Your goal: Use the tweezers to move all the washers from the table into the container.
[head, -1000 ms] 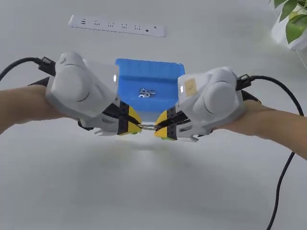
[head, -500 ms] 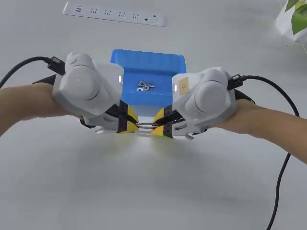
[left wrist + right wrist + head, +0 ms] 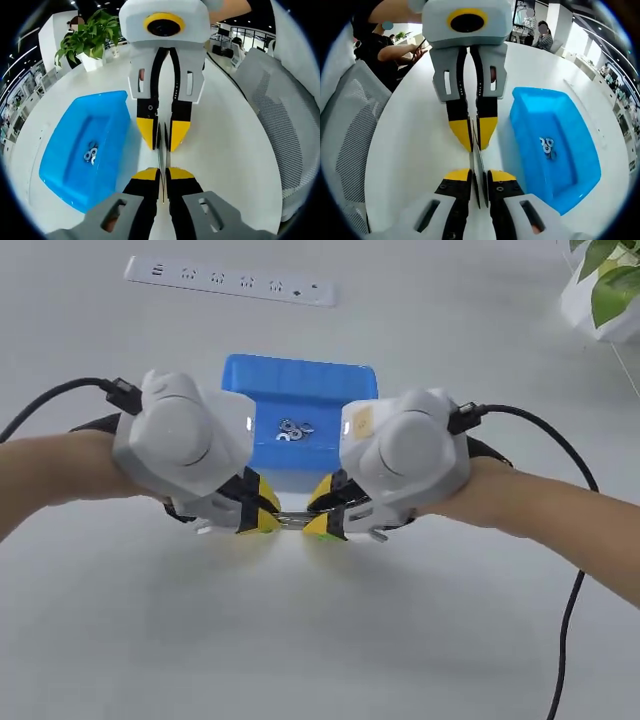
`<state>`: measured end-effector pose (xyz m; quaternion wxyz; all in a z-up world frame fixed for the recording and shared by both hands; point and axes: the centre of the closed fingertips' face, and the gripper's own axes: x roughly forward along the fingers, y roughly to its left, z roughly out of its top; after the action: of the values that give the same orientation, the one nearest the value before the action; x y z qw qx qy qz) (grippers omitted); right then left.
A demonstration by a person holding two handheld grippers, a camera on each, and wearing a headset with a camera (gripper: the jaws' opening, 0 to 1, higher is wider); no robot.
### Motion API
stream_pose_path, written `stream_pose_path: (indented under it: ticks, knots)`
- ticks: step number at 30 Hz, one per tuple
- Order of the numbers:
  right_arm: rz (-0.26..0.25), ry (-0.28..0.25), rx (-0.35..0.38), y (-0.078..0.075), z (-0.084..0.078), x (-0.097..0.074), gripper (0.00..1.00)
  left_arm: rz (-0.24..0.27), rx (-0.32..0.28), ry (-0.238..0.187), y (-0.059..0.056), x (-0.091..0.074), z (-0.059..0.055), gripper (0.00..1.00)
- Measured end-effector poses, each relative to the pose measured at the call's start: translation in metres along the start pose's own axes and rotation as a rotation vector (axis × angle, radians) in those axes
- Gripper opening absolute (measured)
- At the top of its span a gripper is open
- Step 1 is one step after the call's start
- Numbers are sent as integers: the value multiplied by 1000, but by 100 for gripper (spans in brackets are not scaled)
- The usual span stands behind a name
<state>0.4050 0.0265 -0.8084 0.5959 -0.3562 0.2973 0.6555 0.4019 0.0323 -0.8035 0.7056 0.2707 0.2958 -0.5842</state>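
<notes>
Washers [image 3: 290,429] sit in the container [image 3: 300,375]; beside it your left tongs [image 3: 258,518] and right tongs [image 3: 322,522] pinch the tweezers [image 3: 292,521]. Likely finishing: set them down.

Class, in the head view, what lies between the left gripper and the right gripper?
The tweezers: thin metal, bridging the left gripper and right gripper, each shut on one end. Both gripper views show this too.
</notes>
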Motion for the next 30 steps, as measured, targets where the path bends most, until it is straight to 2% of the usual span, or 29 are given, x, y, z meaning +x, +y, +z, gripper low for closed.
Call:
stream_pose_path:
  ticks: [2, 5, 8, 11, 13, 16, 18, 19, 20, 21, 22, 23, 24, 27, 29, 30]
  knots:
    - [7, 10, -7, 2, 0, 0, 16, 2, 1, 2, 0, 0, 0, 9]
    - [5, 9, 15, 2, -1, 0, 17, -9, -39, -3, -1, 1, 0, 11]
    - [4, 8, 39, 2, -2, -1, 17, -3, -45, 2, -1, 0, -2, 20]
    - [-10, 18, 53, 0, -4, -3, 23, 11, -66, 18, 0, -4, -5, 26]
    - [-42, -48, 152, -4, 2, -9, 24, 13, -80, 24, -3, -11, -7, 26]
    - [-95, -195, 314, -12, 13, -32, 25, 45, -94, 25, -5, -25, -12, 30]
    - [-132, -252, 371, -13, 10, -50, 25, 67, -107, 16, -8, -35, -14, 32]
    - [-147, -271, 388, -13, 8, -57, 26, 83, -151, 12, -11, -42, -17, 33]
    - [-152, -327, 452, -11, 9, -69, 26, 99, -165, 8, -13, -46, -18, 34]
    - [-145, -382, 511, -9, 12, -78, 26, 143, -151, -17, -13, -54, -17, 34]
    - [-158, -443, 569, -10, 13, -92, 27, 158, -160, -28, -15, -59, -17, 35]
    - [-170, -455, 575, -10, 12, -97, 28, 167, -208, -43, -21, -67, -19, 37]
    - [-201, -472, 571, -11, 8, -109, 29, 179, -221, -56, -23, -72, -19, 40]
    - [-265, -431, 492, -6, -5, -131, 33, 250, -241, -123, -30, -94, -14, 51]
    - [-301, -405, 434, 0, -11, -143, 38, 273, -247, -134, -34, -105, -14, 59]
    - [-329, -411, 411, 1, -11, -151, 41, 287, -251, -127, -38, -112, -16, 62]
